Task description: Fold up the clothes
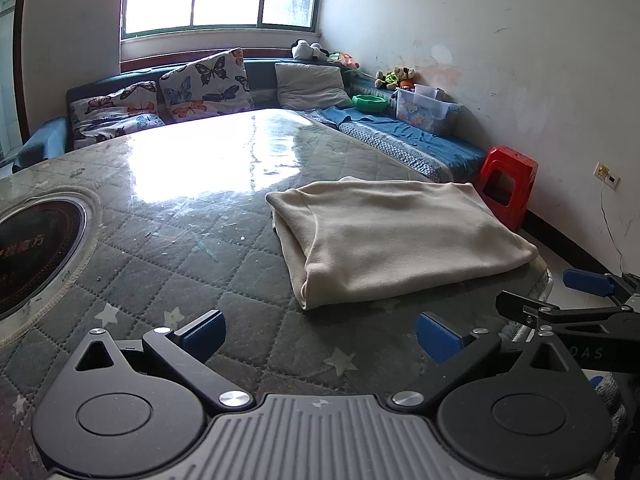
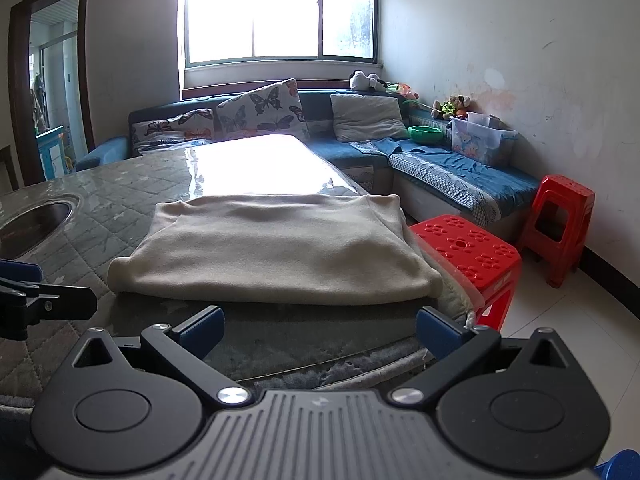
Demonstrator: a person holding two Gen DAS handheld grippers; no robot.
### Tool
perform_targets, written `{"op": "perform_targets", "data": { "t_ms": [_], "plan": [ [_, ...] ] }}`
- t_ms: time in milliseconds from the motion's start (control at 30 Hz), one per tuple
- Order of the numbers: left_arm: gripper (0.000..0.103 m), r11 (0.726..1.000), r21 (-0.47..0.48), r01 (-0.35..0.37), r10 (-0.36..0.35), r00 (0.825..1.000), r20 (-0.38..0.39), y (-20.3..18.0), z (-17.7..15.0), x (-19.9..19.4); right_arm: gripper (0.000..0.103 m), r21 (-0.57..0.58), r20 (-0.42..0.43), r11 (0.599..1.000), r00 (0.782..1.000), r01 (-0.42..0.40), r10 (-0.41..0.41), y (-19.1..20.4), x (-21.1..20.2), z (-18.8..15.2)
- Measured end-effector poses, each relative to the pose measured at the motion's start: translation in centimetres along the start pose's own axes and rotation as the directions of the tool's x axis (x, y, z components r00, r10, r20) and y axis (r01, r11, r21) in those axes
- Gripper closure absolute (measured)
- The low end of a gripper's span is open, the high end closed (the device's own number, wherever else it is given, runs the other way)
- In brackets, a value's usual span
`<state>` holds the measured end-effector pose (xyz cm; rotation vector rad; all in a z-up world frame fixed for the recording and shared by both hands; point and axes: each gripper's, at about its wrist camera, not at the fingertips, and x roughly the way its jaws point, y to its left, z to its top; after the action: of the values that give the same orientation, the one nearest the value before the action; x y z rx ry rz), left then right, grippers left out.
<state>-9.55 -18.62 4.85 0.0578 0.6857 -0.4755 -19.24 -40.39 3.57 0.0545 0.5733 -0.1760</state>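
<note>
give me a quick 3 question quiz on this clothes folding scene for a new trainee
1. True or false: the beige garment lies folded on the quilted table.
2. Multiple choice: what is the left tool holding? A) the garment B) a butterfly pillow C) nothing
3. Fill in: in the right wrist view, the nearer stool beside the table's right edge is coloured ____.

Key
1. True. It sits as a flat folded bundle near the table's right edge.
2. C. Its blue pads are spread apart over bare table, and the right tool is open too.
3. Red. The red stool stands right by the table, with a second red stool further back.
</note>
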Motion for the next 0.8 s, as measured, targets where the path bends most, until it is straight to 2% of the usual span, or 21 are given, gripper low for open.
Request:
{"op": "perform_targets", "data": {
  "t_ms": [800],
  "plan": [
    [0.000, 1.000, 0.007, -0.004, 0.004, 1.000, -0.029, -0.2, 0.1, 1.3, 0.000, 0.000, -0.019, 1.000, 1.000, -0.006, 0.006, 0.0, 0.7, -0.2]
  ]
}}
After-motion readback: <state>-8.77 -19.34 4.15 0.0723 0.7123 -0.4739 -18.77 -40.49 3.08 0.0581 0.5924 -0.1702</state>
